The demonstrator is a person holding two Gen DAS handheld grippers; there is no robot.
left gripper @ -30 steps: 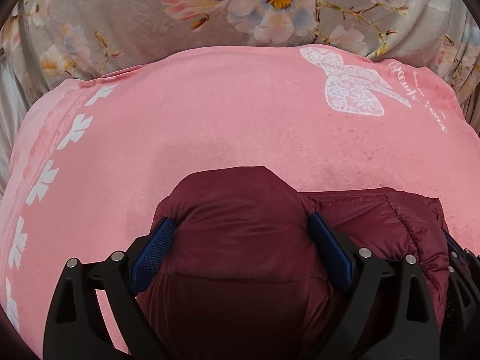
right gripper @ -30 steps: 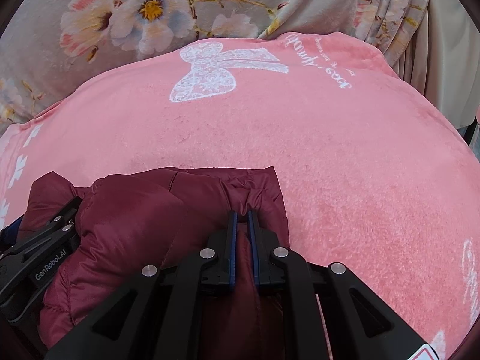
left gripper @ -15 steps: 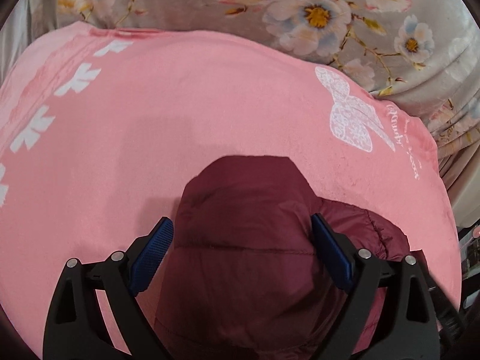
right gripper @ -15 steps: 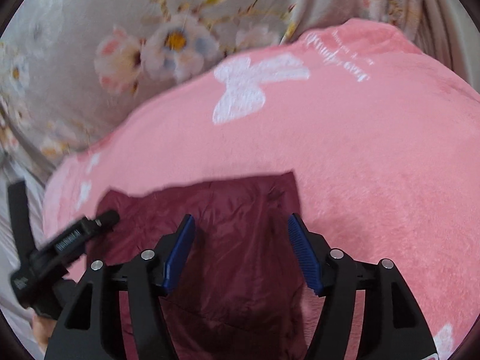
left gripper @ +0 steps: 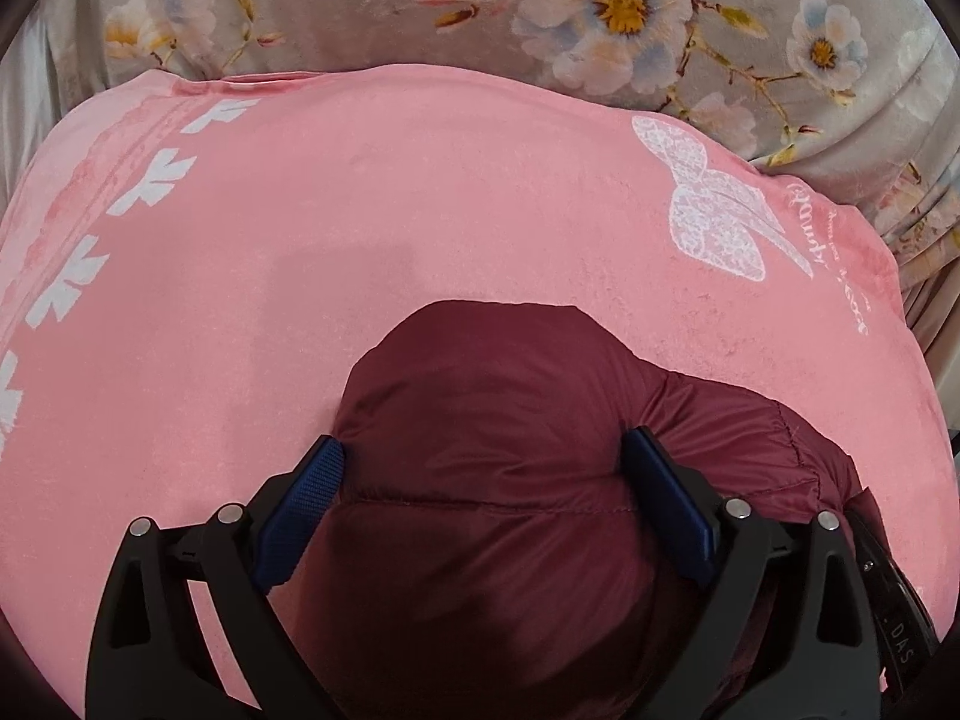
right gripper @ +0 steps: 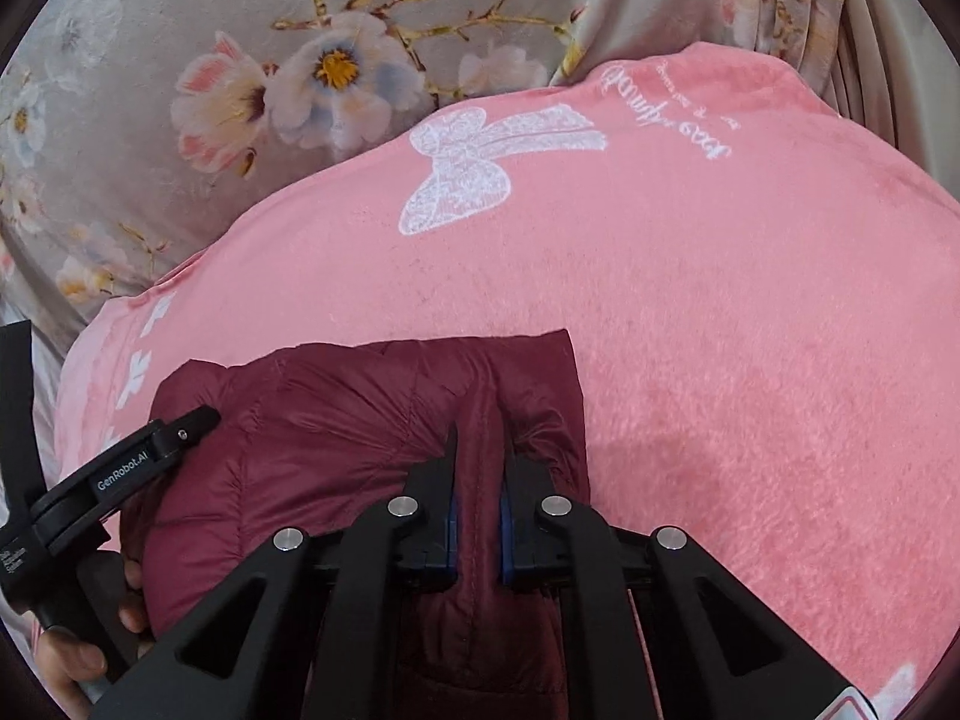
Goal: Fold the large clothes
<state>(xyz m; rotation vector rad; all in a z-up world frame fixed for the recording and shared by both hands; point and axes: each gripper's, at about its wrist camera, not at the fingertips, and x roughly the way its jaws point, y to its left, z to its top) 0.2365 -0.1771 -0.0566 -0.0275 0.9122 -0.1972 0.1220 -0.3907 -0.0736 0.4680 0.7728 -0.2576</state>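
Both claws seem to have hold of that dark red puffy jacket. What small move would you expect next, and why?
Probably lift it slightly: the right claw, which has just been closing, pinches a ridge of the maroon puffer jacket, the left claw squeezes its bulge, and it still rests on the pink blanket.

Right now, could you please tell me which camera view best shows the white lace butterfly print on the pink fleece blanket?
The right wrist view: the white lace butterfly print sits large and whole there. The left wrist view shows it smaller, squeezed near the edge.
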